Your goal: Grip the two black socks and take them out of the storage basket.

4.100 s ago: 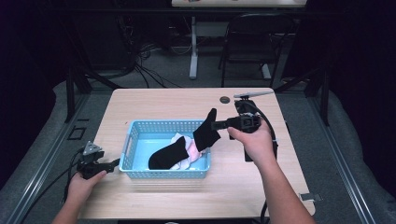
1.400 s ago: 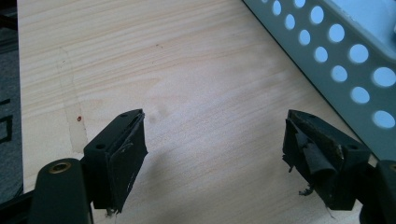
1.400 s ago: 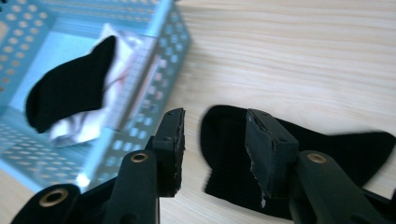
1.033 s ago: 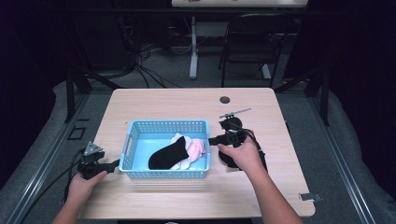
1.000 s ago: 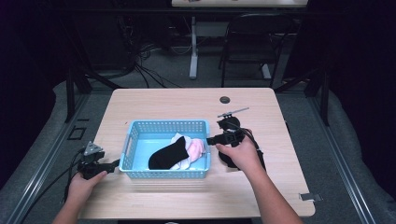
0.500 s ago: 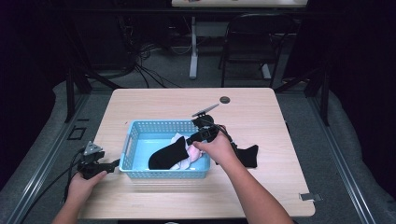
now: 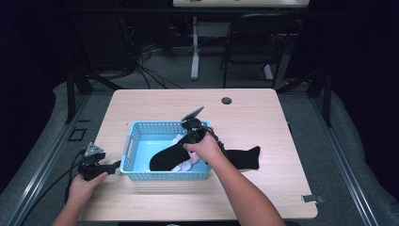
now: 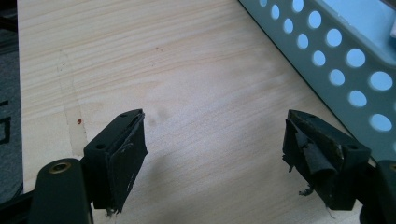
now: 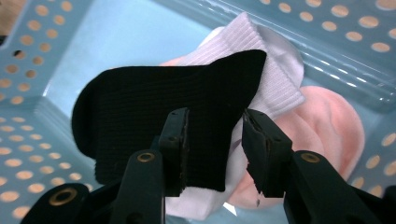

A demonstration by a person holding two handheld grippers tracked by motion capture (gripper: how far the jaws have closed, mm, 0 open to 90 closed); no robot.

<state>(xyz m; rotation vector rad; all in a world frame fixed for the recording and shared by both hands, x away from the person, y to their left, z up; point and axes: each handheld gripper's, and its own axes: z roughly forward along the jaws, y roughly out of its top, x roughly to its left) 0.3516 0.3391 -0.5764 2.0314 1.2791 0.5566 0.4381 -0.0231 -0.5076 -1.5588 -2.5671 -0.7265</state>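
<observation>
1. Basket (image 7: 136,141) is my landmark: light blue, perforated, sitting on the wooden table (image 7: 282,117).
2. My right gripper (image 9: 215,149) is down inside the basket, jaws partly apart, straddling the edge of a black sock (image 9: 154,116); I can't tell whether they touch it.
3. That black sock lies over a white sock (image 9: 275,79), with a pink sock (image 9: 327,126) beside it against the basket wall.
4. A second black sock (image 7: 242,157) lies flat on the table just outside the basket's right side.
5. My left gripper (image 8: 215,154) sits low over the table just off the basket's left wall, jaws wide apart, nothing between them.
</observation>
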